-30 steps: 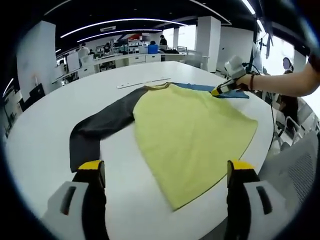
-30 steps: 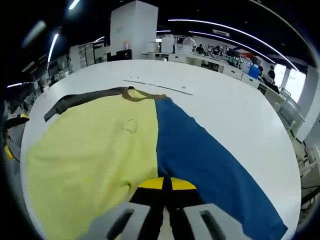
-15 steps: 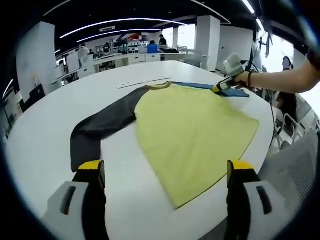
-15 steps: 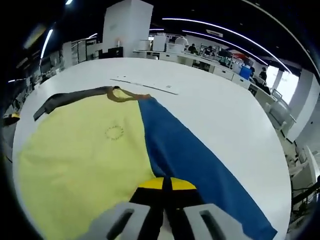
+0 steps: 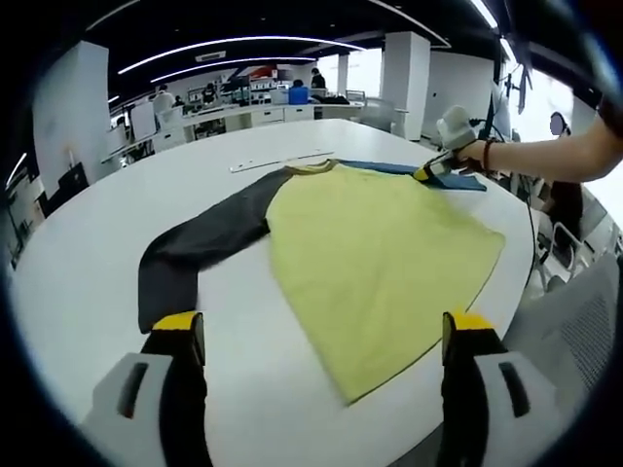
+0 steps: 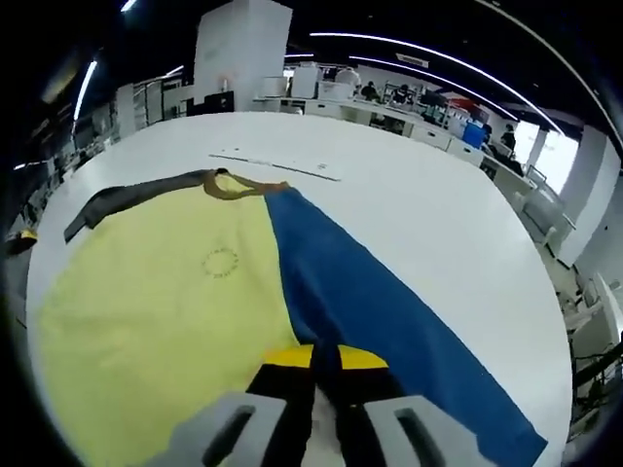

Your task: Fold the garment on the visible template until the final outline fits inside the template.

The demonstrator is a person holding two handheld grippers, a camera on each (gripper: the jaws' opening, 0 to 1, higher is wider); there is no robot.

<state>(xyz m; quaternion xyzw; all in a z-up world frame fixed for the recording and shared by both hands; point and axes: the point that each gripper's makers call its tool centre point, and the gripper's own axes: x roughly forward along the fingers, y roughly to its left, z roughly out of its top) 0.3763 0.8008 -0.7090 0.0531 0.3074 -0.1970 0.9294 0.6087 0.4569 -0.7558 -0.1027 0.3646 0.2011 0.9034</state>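
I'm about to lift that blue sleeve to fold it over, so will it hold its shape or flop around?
The blue sleeve lies flat and thin against the white table, so it will probably drape limply rather than hold its shape. It looks light for its length. It joins the yellow body, so pulling with the right hand-held gripper will likely drag that panel too.

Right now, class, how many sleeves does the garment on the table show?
2: a dark sleeve stretched toward the left gripper's side, and a blue sleeve beside the right gripper.
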